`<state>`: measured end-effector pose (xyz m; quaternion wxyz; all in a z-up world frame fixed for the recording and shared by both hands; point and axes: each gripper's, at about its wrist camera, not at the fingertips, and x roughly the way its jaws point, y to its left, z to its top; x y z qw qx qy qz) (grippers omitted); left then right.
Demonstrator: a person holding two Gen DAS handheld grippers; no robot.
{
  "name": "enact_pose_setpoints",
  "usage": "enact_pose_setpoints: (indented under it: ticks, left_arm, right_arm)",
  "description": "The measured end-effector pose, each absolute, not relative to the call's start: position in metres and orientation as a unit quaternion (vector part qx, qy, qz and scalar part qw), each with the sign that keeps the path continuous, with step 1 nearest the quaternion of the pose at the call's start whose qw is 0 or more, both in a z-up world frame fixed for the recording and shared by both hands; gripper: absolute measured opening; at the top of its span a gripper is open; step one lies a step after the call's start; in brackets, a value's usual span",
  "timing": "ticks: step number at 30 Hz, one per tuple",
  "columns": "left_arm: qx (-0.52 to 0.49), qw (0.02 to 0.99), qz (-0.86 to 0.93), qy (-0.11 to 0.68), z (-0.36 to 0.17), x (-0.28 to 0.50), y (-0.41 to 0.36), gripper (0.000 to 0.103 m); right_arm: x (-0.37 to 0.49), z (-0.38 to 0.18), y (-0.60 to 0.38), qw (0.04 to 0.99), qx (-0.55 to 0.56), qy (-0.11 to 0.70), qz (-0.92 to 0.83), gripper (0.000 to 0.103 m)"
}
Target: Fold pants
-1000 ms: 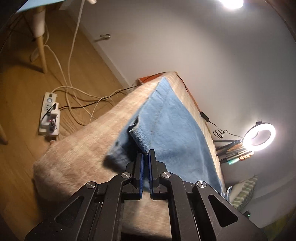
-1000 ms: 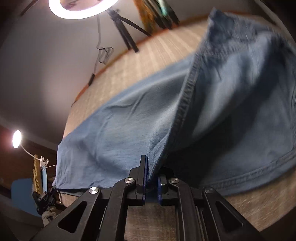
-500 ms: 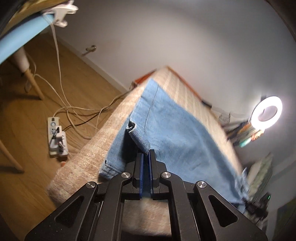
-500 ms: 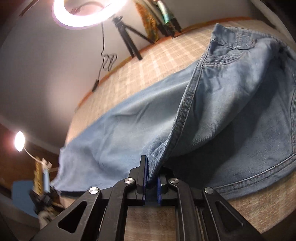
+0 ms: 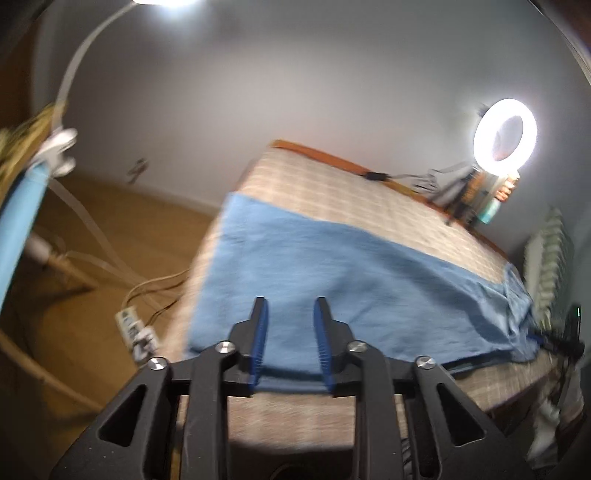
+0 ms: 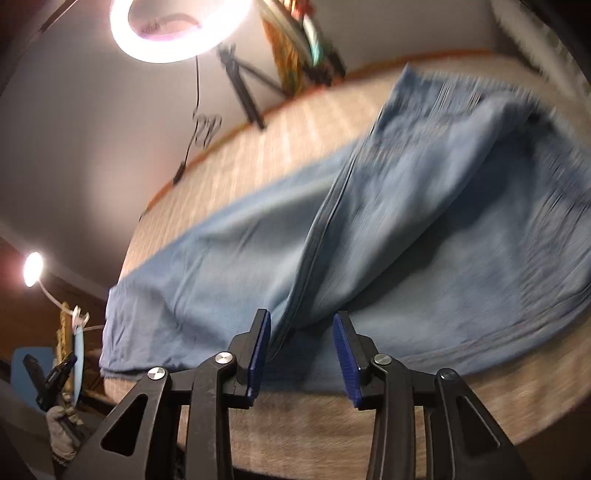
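Light blue denim pants [image 5: 332, 273] lie along the beige checked bed [image 5: 354, 192], folded lengthwise, leg end toward the left. My left gripper [image 5: 290, 314] is open and empty just above the near edge of the leg. In the right wrist view the pants [image 6: 424, 229] show a raised seam ridge and the wider waist part at right. My right gripper [image 6: 301, 332] is open and empty, with the seam fold lying just in front of the fingertips. Both views are blurred by motion.
A lit ring light [image 5: 504, 134] on a tripod stands behind the bed, also in the right wrist view [image 6: 177, 26]. A power strip [image 5: 135, 330] and cables lie on the wooden floor at left. A blue chair [image 5: 18, 229] stands far left. The left gripper [image 6: 48, 373] shows far left.
Both grippers have opened and let go of the pants fabric. The lifted leg edge has dropped flat on the bed. Both grippers have pulled back slightly.
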<state>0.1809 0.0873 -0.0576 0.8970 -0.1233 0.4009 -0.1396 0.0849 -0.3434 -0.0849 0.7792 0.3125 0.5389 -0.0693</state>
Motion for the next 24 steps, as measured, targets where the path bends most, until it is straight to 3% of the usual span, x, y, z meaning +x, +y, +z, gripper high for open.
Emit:
enact_pose_setpoints:
  ticks: [4,9,12,24]
  left_arm:
    - [-0.111,0.881,-0.201,0.414,-0.062,0.197,0.037,0.028]
    - [-0.096,0.862,-0.245,0.433,-0.077,0.213,-0.012,0.028]
    - [-0.095,0.852,-0.255,0.448,-0.088,0.219,-0.028,0.028]
    - [-0.089,0.832,-0.256,0.485,-0.114,0.230,-0.045,0.028]
  right_arm:
    - [0.106,-0.062,-0.376,0.796,0.289,0.523,-0.101,0.060]
    - [0.157,-0.056,-0.411,0.798,0.256,0.528,-0.136,0.062]
    - [0.188,-0.064,-0.424,0.790,0.227,0.543,-0.169,0.070]
    - [0.269,-0.150,-0.461,0.717,0.203,0.606,-0.278,0.080]
